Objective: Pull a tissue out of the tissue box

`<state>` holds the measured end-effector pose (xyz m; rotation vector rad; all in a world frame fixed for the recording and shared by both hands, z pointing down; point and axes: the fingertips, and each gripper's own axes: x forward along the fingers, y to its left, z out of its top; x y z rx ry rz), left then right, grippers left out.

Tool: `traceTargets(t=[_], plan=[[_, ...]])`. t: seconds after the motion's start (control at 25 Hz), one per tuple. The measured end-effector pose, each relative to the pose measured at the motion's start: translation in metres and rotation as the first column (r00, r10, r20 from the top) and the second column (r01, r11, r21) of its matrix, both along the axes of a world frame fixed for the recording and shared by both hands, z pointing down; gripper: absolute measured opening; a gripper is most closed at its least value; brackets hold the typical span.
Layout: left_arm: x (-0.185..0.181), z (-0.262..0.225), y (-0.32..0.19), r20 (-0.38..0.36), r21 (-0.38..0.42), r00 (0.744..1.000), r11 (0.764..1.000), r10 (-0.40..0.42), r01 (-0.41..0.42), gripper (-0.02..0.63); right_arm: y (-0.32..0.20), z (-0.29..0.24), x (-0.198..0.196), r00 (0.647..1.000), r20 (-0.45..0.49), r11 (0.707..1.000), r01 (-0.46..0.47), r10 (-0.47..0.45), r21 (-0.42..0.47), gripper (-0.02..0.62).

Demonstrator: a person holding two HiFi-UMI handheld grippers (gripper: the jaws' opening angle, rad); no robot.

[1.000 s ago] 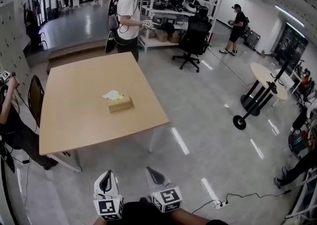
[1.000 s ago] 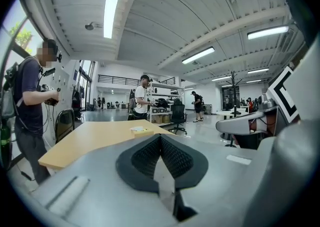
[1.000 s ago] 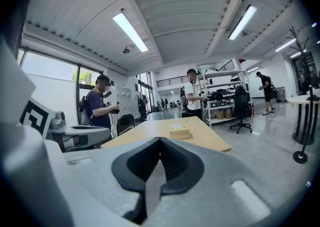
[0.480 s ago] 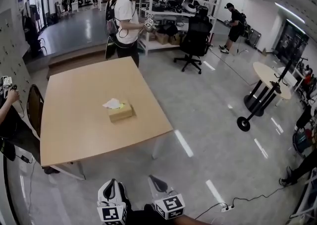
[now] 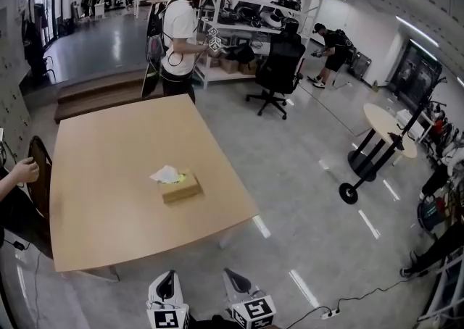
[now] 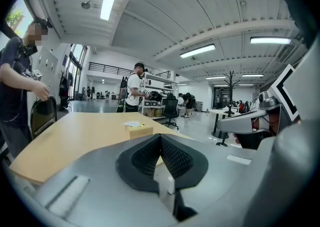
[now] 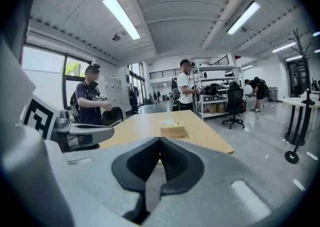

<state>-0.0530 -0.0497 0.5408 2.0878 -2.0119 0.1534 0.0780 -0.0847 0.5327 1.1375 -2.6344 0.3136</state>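
Observation:
A tan tissue box (image 5: 180, 187) lies near the middle of the light wooden table (image 5: 101, 211), with a white tissue (image 5: 165, 174) sticking out of its top. Both grippers hang low at the bottom of the head view, short of the table's near edge and far from the box. The left gripper (image 5: 166, 288) is shut with nothing in it, and so is the right gripper (image 5: 235, 284). The left gripper view shows the box (image 6: 140, 130) beyond the closed left gripper (image 6: 160, 138). The right gripper view shows the tissue box (image 7: 172, 131) ahead of the closed right gripper (image 7: 160, 142).
A person (image 5: 177, 30) stands at the table's far end. Another person's hand (image 5: 25, 172) shows by a chair (image 5: 38, 175) at the left. A black office chair (image 5: 279, 59), a round table (image 5: 388, 121) and a floor cable (image 5: 348, 295) lie to the right.
The table and box have drawn nearer in the head view. Both grippers have moved forward toward the table and sit lower in the frame. Their jaws stay closed.

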Motion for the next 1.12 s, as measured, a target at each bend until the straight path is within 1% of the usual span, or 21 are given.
traceTargets(t=[0.28,0.4,0.52,0.68,0.8,0.84,1.0,1.12], plan=[[-0.059,0.001,-0.048,-0.023,0.006,1.000,1.000,0.020,-0.020,0.018,-0.048,0.004,-0.044,0.998,-0.028,0.999,-0.053,0.053,-0.006,-0.009],[-0.087,-0.012,-0.065,-0.030,0.018,1.000,1.000,0.010,-0.010,0.018,-0.064,-0.006,-0.063,0.997,-0.028,0.997,-0.078,0.078,0.015,-0.009],[-0.107,-0.012,-0.084,-0.018,0.022,0.999,0.999,0.030,-0.030,0.018,-0.080,-0.024,-0.078,0.994,-0.023,0.993,-0.109,0.110,0.049,-0.009],[-0.123,-0.028,-0.101,-0.005,0.046,0.998,0.997,0.056,-0.056,0.018,-0.093,-0.034,-0.090,0.989,-0.035,0.988,-0.144,0.146,0.056,-0.009],[-0.136,-0.029,-0.105,-0.010,0.010,0.999,0.999,0.047,-0.046,0.018,-0.102,-0.033,-0.101,0.986,-0.039,0.986,-0.158,0.161,0.059,-0.009],[-0.141,-0.029,-0.107,-0.012,0.010,0.999,0.999,0.043,-0.043,0.018,-0.105,-0.031,-0.106,0.986,-0.042,0.986,-0.158,0.161,0.062,-0.009],[-0.154,-0.026,-0.120,-0.012,0.072,0.999,0.996,0.043,-0.043,0.018,-0.121,-0.030,-0.124,0.988,-0.062,0.988,-0.135,0.140,0.080,-0.009],[-0.165,-0.024,-0.125,-0.007,0.082,1.000,0.996,0.021,-0.021,0.018,-0.132,-0.030,-0.134,0.990,-0.075,0.990,-0.117,0.123,0.081,-0.009]])
